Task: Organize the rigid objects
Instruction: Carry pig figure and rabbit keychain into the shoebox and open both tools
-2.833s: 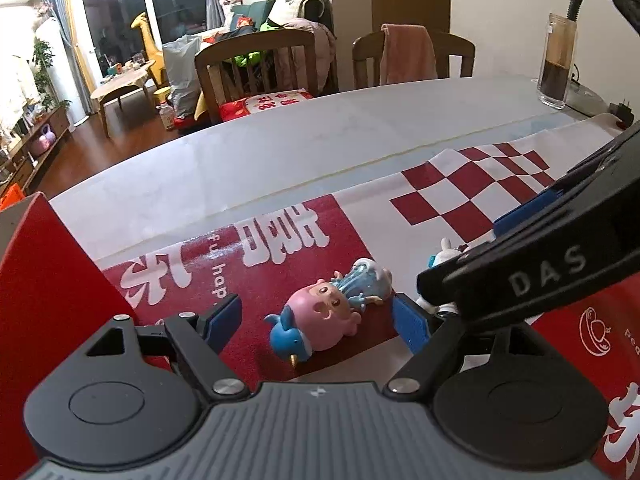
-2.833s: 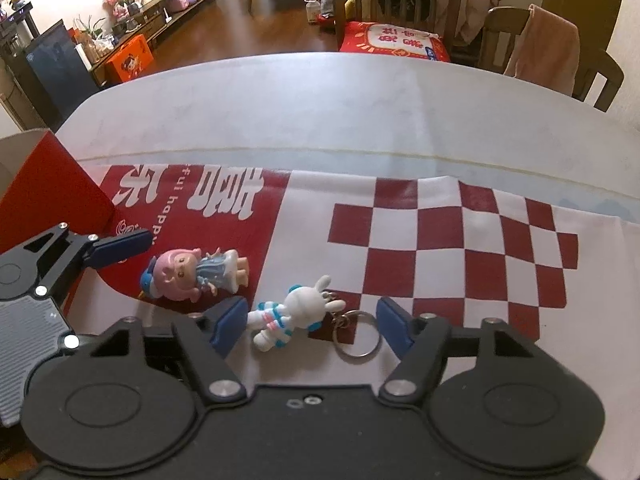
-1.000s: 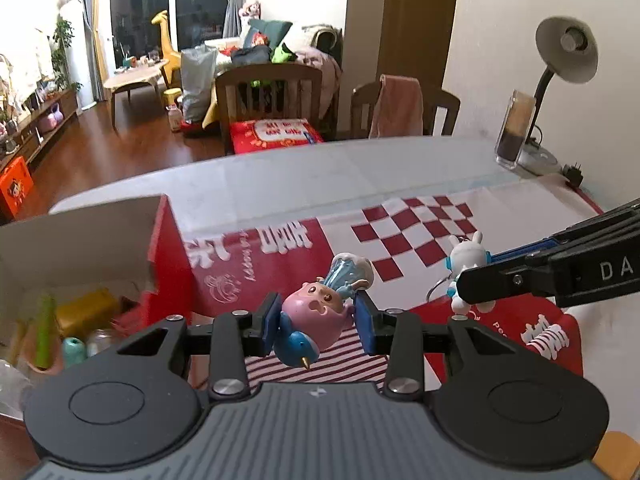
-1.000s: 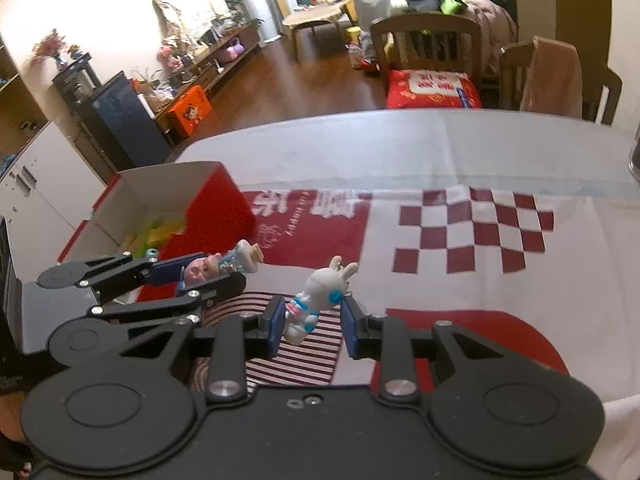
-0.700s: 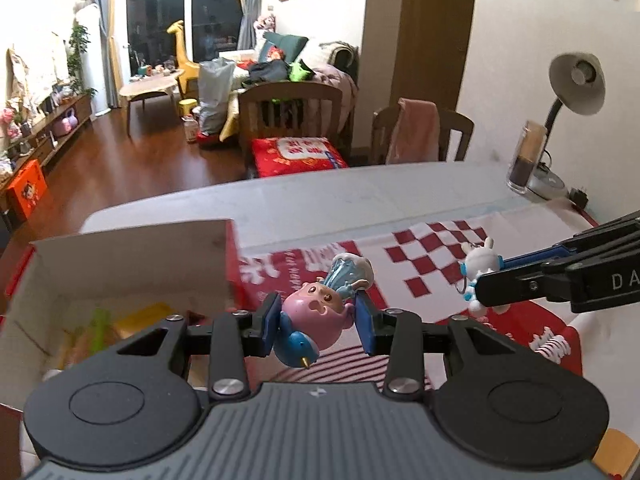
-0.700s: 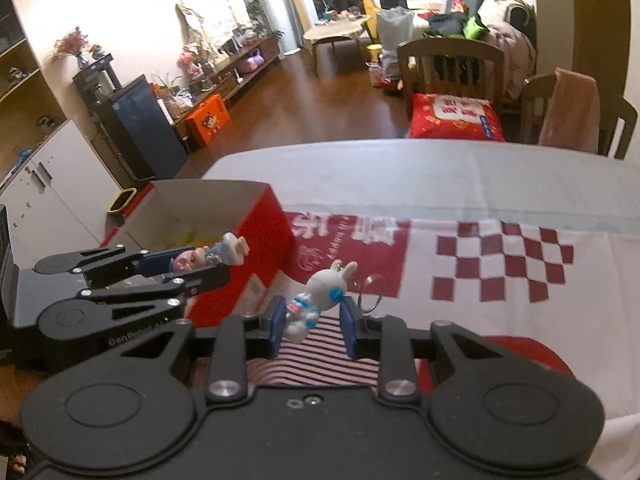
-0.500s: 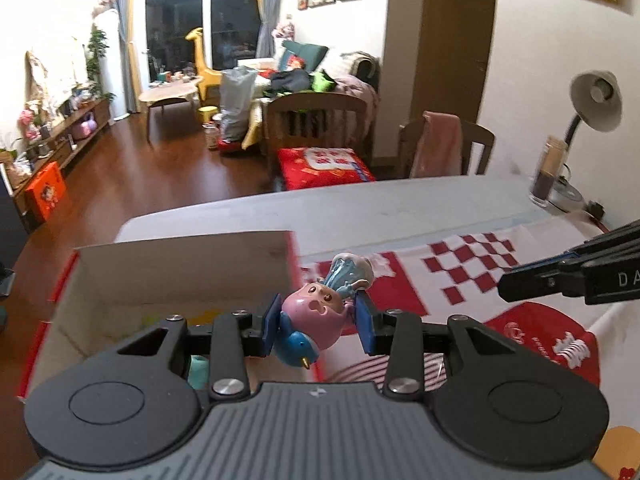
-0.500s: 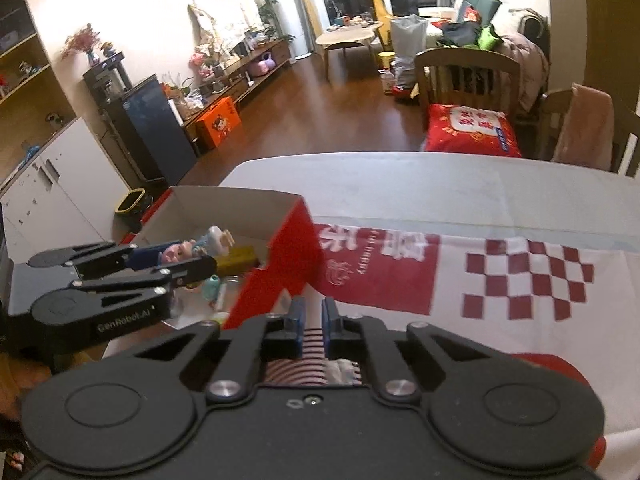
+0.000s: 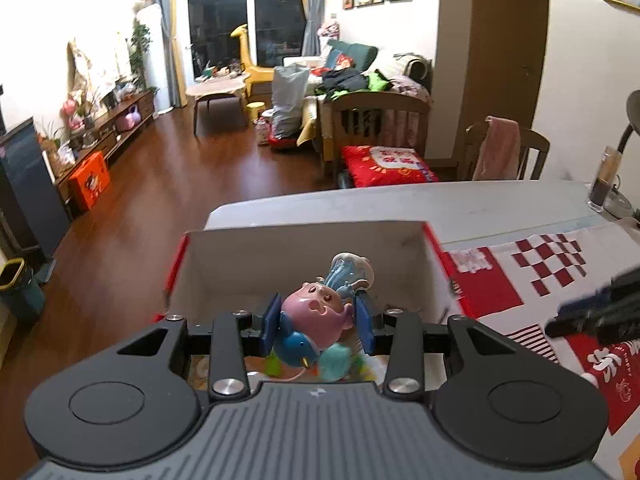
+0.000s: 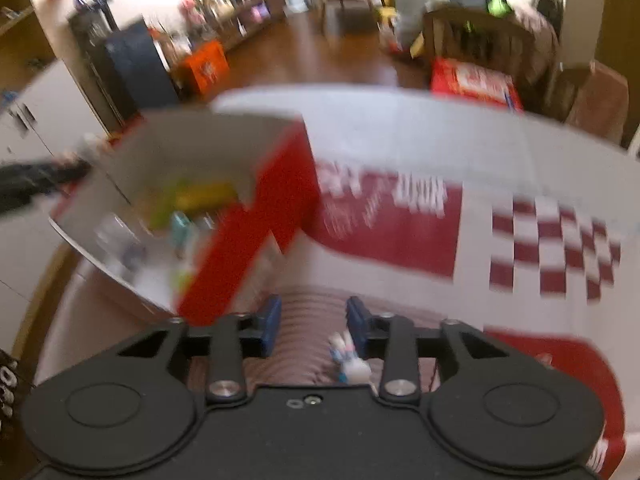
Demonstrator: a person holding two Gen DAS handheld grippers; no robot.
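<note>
My work surface is a pale, marble-look dining table point(image 9: 460, 204) with a rounded far edge. Spread over its near part lies a red-and-white printed cloth point(image 9: 492, 280) with a chequered patch and white lettering; in my right view the same cloth point(image 10: 400, 220) is blurred. On the table's left end stands an open cardboard box, red outside and white inside point(image 9: 304, 252), with small coloured items in its bottom, too blurred to name. At the far right corner stands a clear glass of dark liquid point(image 9: 602, 184), beside a grey desk lamp's base point(image 9: 620, 202).
</note>
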